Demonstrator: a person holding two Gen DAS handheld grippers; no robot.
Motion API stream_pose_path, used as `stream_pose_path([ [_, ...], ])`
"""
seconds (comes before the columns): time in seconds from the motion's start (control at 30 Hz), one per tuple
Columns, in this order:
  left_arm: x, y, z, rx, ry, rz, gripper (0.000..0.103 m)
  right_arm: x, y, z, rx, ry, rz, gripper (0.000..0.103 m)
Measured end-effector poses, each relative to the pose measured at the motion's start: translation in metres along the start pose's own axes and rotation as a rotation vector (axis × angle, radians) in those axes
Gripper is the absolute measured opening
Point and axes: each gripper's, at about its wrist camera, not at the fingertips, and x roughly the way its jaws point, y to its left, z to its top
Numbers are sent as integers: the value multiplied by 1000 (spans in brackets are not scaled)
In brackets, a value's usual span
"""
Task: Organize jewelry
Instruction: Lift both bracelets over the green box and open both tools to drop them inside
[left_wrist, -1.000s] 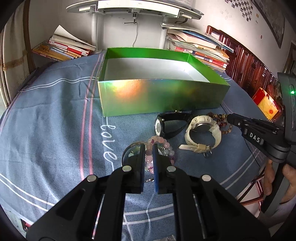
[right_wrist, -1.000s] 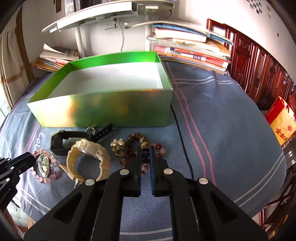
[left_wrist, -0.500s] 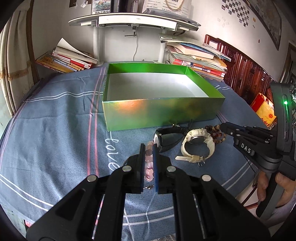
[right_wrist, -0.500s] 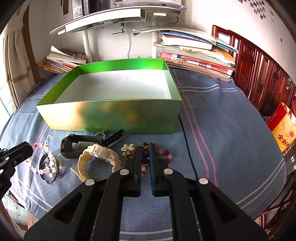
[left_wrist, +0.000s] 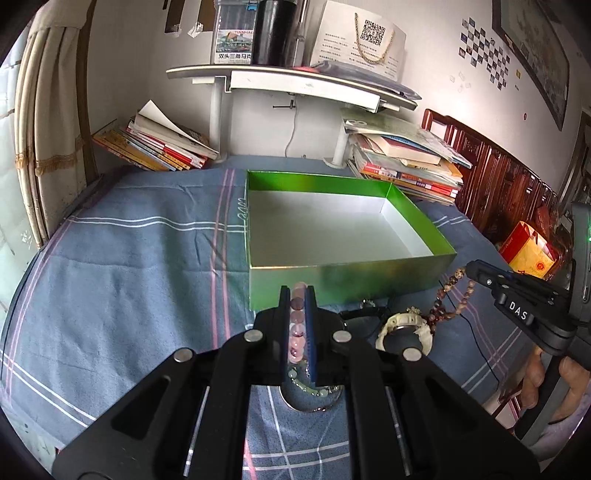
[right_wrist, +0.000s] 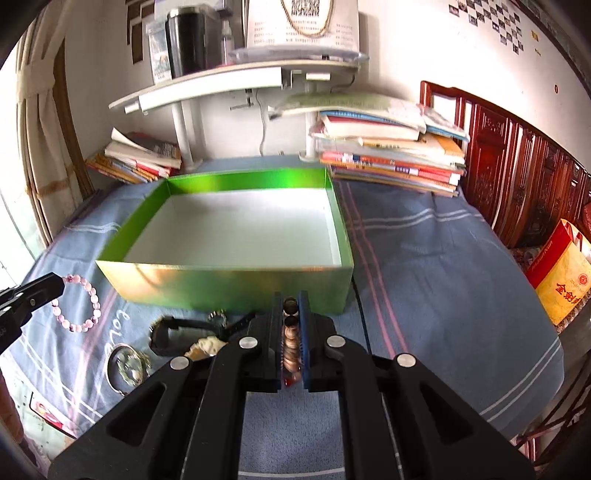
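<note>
My left gripper (left_wrist: 298, 295) is shut on a pink bead bracelet (left_wrist: 297, 325), lifted above the cloth; the bracelet also hangs in the right wrist view (right_wrist: 79, 306). My right gripper (right_wrist: 291, 301) is shut on a brown bead bracelet (right_wrist: 290, 339), which dangles in the left wrist view (left_wrist: 448, 295). An open green box (left_wrist: 347, 277) with a white inside stands just ahead, empty; it also shows in the right wrist view (right_wrist: 229, 284). On the cloth lie a cream watch (left_wrist: 404, 328), a black watch (right_wrist: 173, 330) and a silver bangle with pale green beads (right_wrist: 127, 363).
A blue checked cloth (left_wrist: 129, 266) covers the table. Book stacks sit at the back left (left_wrist: 159, 146) and back right (left_wrist: 406, 162) under a white shelf (left_wrist: 295, 81). A red and yellow bag (right_wrist: 565, 280) and dark wooden furniture (right_wrist: 517, 177) stand at the right.
Both grippers have risen from the cloth with their bracelets and moved toward the green box. The pink and the brown bracelets now hang off the cloth.
</note>
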Motion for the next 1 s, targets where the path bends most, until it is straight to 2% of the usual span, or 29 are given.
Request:
stream_pose_path([
  [0.23, 9, 3, 11, -11, 22, -15, 8, -2, -4, 15, 3, -10, 36, 8],
  [0.43, 11, -4, 41, 25, -32, 0, 8, -9, -1, 51, 6, -85, 41, 8],
  [0.57, 24, -7, 68, 29, -58, 13, 8, 2, 3, 77, 12, -118, 27, 8],
  [0.7, 62, -4, 86, 14, -26, 22, 8, 36, 9, 91, 6, -85, -3, 8],
  [0.83, 106, 1, 88, -6, 36, 46, 9, 76, 16, 85, -5, -7, -17, 8],
  [0.87, 114, 2, 86, -5, 43, 47, 14, 83, 19, 83, -10, 4, -20, 10],
  [0.9, 118, 2, 85, -4, 51, 55, 24, 88, 20, 80, -14, 12, -25, 18],
  [0.93, 120, 2, 83, -8, 57, 66, 50, 89, 21, 78, -12, 16, -26, 25],
  [0.97, 119, 3, 82, -15, 48, 74, 60, 87, 20, 76, -5, 17, -18, 41],
  [1.0, 115, 4, 80, -14, 37, 80, 59, 82, 17, 73, 6, 13, -5, 47],
])
